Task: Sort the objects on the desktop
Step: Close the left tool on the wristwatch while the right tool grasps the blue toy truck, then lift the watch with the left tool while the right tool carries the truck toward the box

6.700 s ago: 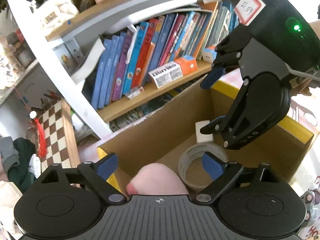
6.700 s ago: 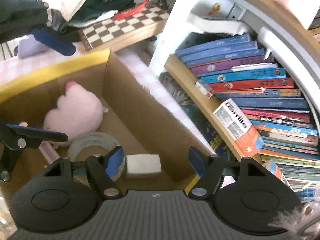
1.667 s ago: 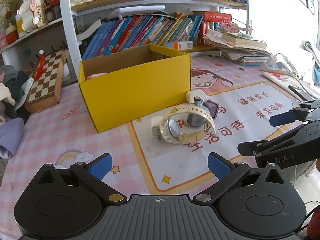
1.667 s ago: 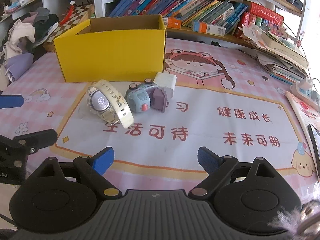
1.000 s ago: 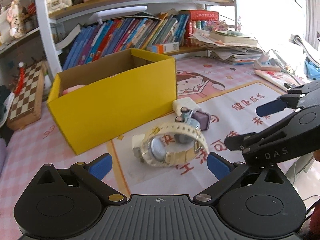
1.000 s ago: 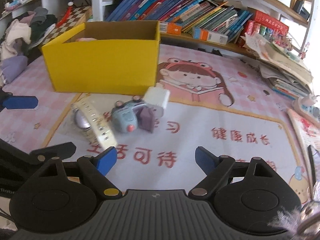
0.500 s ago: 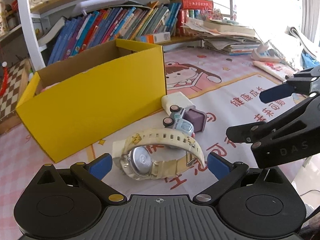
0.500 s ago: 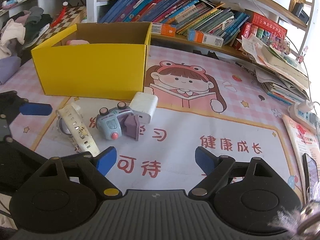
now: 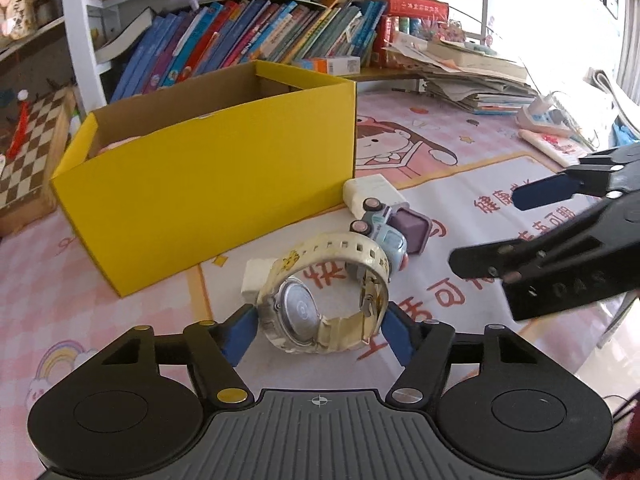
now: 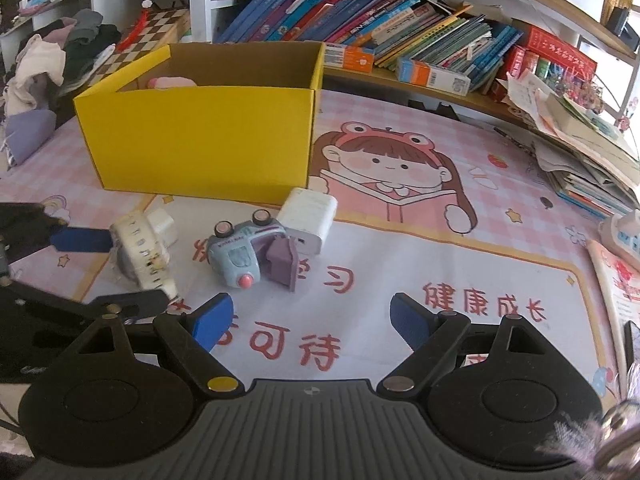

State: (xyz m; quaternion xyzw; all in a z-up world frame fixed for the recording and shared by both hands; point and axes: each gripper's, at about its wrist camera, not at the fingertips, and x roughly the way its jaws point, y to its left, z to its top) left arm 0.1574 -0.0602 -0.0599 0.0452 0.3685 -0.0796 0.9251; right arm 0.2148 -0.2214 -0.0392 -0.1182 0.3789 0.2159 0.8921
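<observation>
With the watch lying on the mat between the blue pads, a grip is being formed by the left gripper.
Jaws have just been closing, contact is not confirmed (strap loop spans pad to pad); right gripper is held apart, empty, farther off; yellow box is seen beyond.

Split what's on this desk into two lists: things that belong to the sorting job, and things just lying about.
Job:
- yellow box
- watch, between the left gripper pads, which have just been closing
- toy car
- white charger
- small white block

Lying about:
- shelf books
- chessboard
- paper stack
- clothes pile
</observation>
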